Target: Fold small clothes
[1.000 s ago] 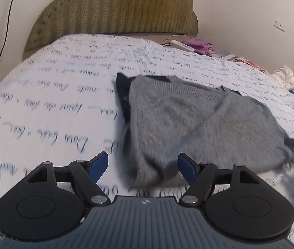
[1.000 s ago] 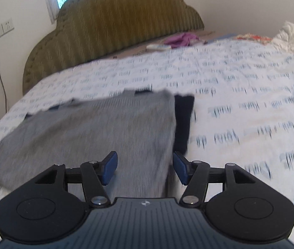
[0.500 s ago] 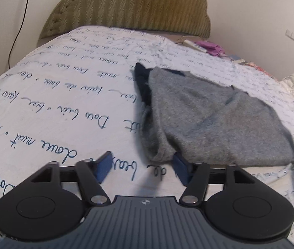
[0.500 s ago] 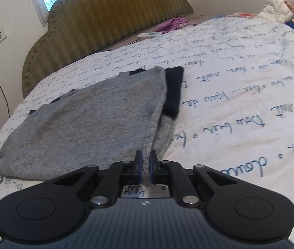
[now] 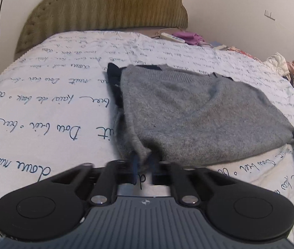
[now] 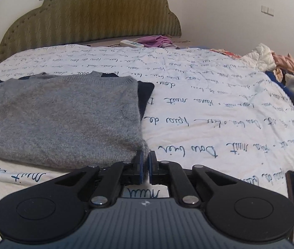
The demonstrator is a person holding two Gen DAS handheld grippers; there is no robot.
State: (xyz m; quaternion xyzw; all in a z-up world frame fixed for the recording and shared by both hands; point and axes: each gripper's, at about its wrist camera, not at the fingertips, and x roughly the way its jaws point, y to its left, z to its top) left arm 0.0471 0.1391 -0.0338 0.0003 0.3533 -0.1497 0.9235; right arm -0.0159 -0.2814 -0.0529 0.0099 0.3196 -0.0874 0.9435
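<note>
Your left gripper (image 5: 143, 164) and right gripper (image 6: 144, 162) each pinch a near corner of the grey sweater (image 5: 198, 112), flat on the bed (image 6: 219, 112), ready to lift for a fold.

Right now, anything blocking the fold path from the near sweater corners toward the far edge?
Nothing visible. The left gripper and the right gripper are each shut on a near corner of the grey sweater. Its top surface is bare, and the printed sheet around it carries nothing close; the clothes pile lies well off to the side.
</note>
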